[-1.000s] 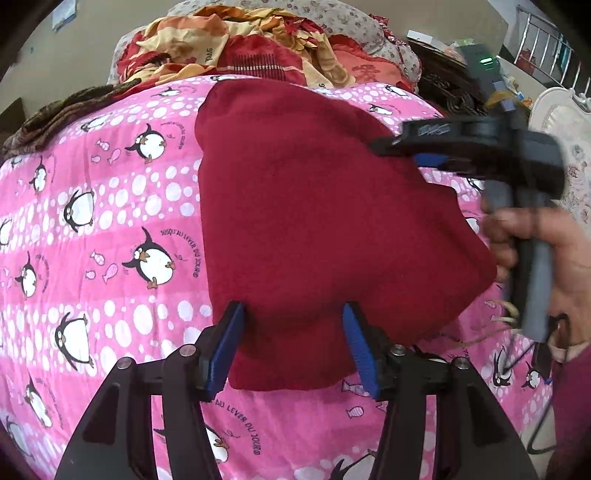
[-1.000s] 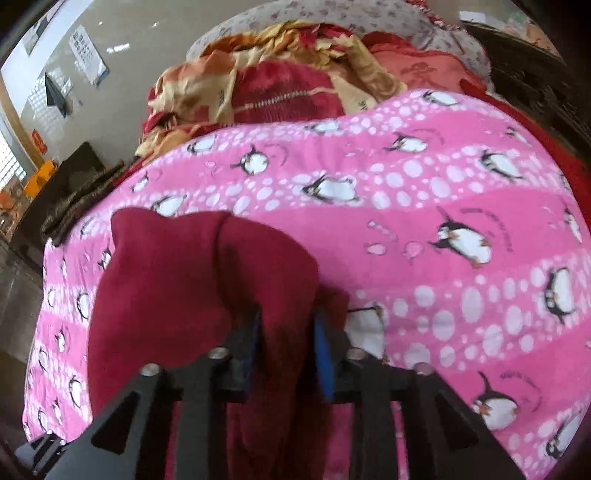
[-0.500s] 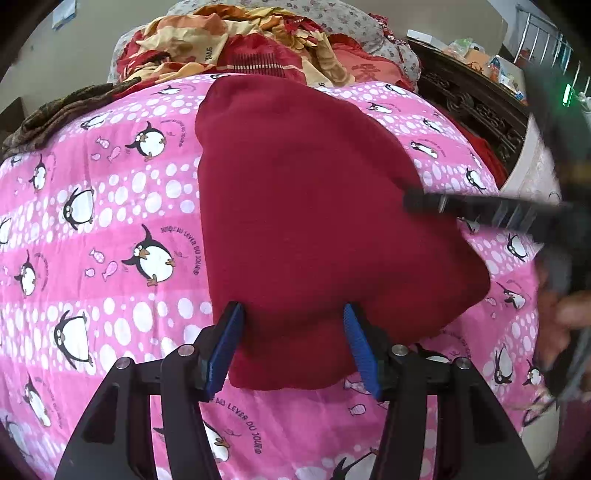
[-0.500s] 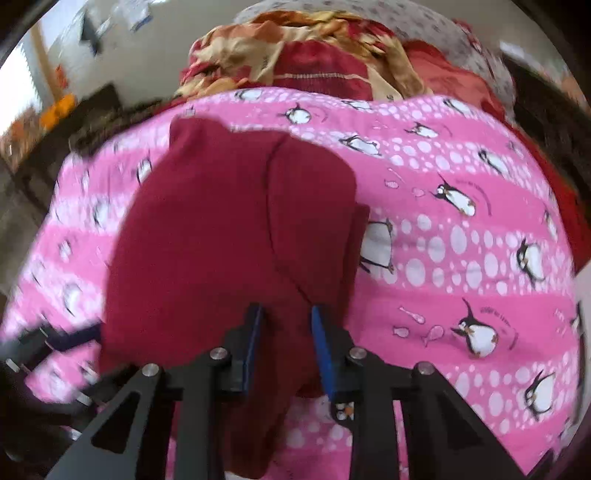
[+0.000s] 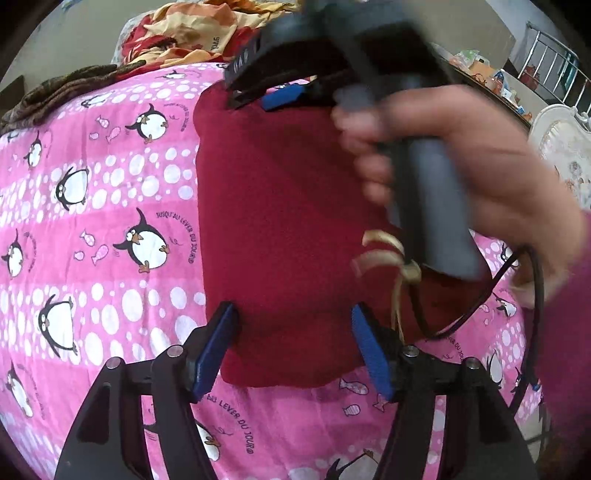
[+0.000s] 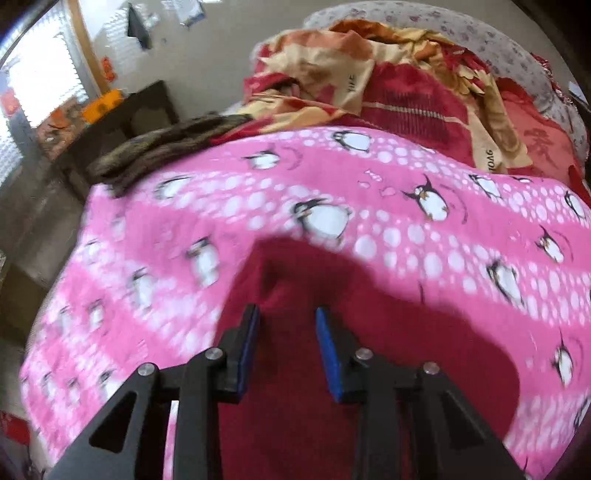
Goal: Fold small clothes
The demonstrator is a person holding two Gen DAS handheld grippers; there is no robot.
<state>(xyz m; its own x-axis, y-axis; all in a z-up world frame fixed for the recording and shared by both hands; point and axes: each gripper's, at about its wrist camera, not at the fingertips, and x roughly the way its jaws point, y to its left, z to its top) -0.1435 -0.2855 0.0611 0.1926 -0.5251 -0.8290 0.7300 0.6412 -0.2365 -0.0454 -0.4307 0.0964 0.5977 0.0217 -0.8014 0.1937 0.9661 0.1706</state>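
A dark red garment (image 5: 277, 221) lies folded flat on the pink penguin blanket (image 5: 92, 184). My left gripper (image 5: 295, 350) straddles its near edge. Its jaws are opening, the cloth lies between the blue pads and they do not press it. A hand (image 5: 461, 166) holds my right gripper (image 5: 240, 88), blurred, above the garment's far left corner and hiding its right side. In the right wrist view, the right gripper (image 6: 288, 347) hovers over the red garment (image 6: 406, 350). Its pads stand apart and I see nothing pinched between them.
A heap of red and orange bedding (image 5: 192, 29) sits at the far end of the bed, with a brown cloth (image 5: 66, 88) to its left. A black cable (image 5: 517, 288) hangs from the right gripper. White carved furniture (image 5: 561, 140) stands at the right, and dark furniture (image 6: 122, 110) beyond the bed's left side.
The right gripper swept from the garment's right side across to its far left corner. The left jaws spread a little wider, and the left hand stayed put.
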